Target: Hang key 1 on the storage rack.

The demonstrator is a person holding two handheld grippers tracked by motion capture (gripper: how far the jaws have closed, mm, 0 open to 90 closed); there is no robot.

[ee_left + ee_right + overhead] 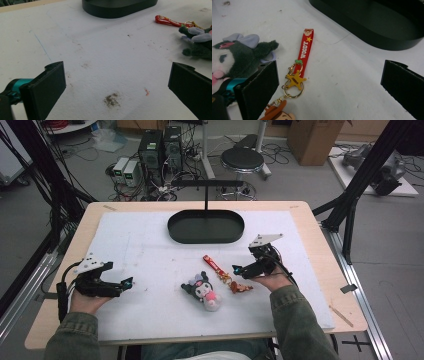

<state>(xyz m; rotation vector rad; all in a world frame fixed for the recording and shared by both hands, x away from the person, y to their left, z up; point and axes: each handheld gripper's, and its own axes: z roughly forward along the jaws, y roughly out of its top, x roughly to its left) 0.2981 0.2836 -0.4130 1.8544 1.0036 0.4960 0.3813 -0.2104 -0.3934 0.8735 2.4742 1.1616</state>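
Nothing is lifted yet: the right gripper (329,87), jaws spread wide, hovers just over the keychain (300,65) near the black tray (206,226); left gripper (107,285) released, idle.

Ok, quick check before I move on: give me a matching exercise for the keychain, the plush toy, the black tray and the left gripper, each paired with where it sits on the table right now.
Things:
1. Woody keychain
2. plush toy
3. black oval tray
4. left gripper

Places:
A. at the far middle of the white mat
B. near the table's left edge, jaws open over bare mat
C. between the open jaws of the right gripper
D. just left of the keychain, towards the person

Pairs: 1-C, 2-D, 3-A, 4-B
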